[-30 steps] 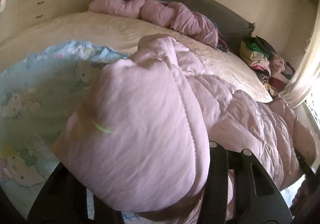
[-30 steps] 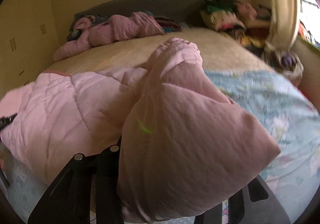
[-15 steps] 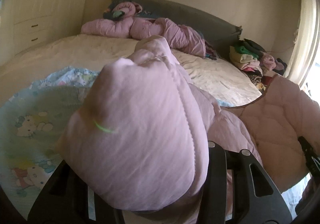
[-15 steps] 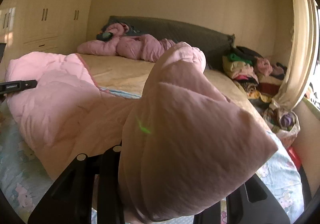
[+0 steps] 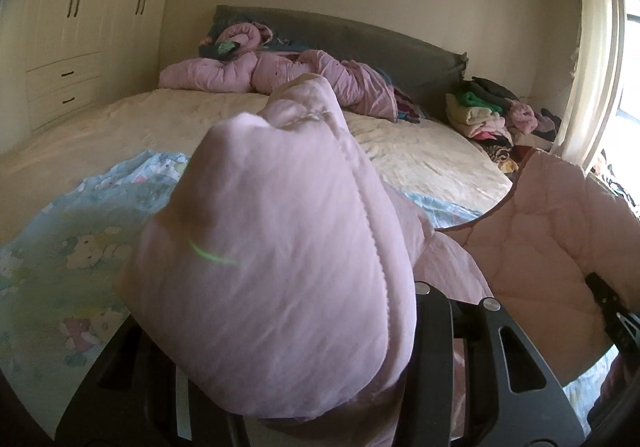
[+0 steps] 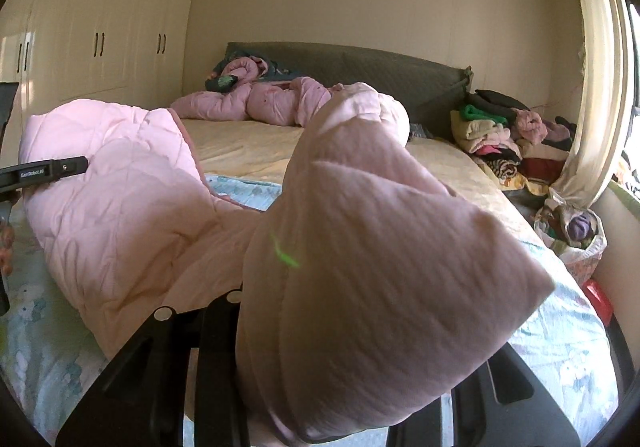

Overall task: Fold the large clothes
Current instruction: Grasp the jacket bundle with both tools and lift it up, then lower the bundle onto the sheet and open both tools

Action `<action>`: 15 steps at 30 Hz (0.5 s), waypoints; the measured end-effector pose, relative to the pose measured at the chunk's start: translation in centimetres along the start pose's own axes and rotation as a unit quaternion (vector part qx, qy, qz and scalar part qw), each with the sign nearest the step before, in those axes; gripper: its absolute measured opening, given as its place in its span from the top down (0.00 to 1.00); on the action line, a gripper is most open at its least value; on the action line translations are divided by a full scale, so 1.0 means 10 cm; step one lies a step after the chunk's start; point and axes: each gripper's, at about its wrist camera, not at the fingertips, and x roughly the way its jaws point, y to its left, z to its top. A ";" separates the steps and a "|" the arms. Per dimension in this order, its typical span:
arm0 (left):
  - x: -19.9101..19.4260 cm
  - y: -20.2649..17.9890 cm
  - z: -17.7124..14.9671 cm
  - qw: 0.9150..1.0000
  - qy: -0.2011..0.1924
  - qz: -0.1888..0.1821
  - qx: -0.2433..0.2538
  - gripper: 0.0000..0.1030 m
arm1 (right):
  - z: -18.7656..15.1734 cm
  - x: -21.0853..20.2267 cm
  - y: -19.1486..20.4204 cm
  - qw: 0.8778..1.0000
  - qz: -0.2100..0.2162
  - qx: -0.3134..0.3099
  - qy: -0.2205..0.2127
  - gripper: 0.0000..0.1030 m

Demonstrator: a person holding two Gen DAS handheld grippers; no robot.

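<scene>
A large pink quilted coat is held up between both grippers above the bed. In the left wrist view a bunched fold of the coat [image 5: 280,267] fills the jaws of my left gripper [image 5: 280,331], which is shut on it; only the right finger [image 5: 432,351] shows clearly. The rest of the coat [image 5: 536,231] hangs to the right, where the other gripper's tip [image 5: 608,307] pokes in. In the right wrist view my right gripper [image 6: 340,331] is shut on another bunched fold [image 6: 380,267]. The coat's body [image 6: 120,199] stretches left to the left gripper's tip [image 6: 44,171].
Below lies a light blue cartoon-print blanket [image 5: 72,247] on a cream bed sheet [image 5: 420,151]. A second pink padded garment [image 5: 280,71] sits by the grey headboard [image 6: 380,67]. Stacked clothes [image 6: 496,135] and a full bag [image 6: 576,231] stand at the right, with a wardrobe [image 6: 100,39] on the left.
Both grippers have risen with the coat, lifting it off the blanket. The views now look more level across the room. Both grips stay the same.
</scene>
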 end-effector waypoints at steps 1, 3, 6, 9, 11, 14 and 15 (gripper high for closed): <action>-0.03 0.00 -0.02 1.000 0.000 0.000 0.001 0.65 | -0.02 -0.03 0.01 1.000 0.000 0.001 0.000 0.70; -0.08 0.00 -0.08 1.000 0.002 0.002 0.002 0.65 | -0.06 -0.10 0.01 1.000 0.002 0.010 -0.002 0.70; -0.14 0.00 -0.13 1.000 0.006 0.006 0.004 0.65 | -0.14 -0.18 -0.03 1.000 0.001 0.024 -0.001 0.70; -0.20 0.01 -0.21 1.000 0.009 0.009 0.005 0.65 | -0.20 -0.22 -0.08 0.999 0.001 0.050 0.004 0.70; -0.22 0.01 -0.25 1.000 0.013 0.013 0.008 0.65 | -0.27 -0.25 -0.14 0.998 0.002 0.068 0.009 0.70; -0.21 0.03 -0.31 1.000 0.018 0.019 0.009 0.65 | -0.37 -0.27 -0.19 0.996 -0.003 0.088 0.018 0.70; -0.19 0.04 -0.33 0.999 0.021 0.023 0.011 0.65 | -0.40 -0.26 -0.24 0.994 -0.004 0.103 0.024 0.70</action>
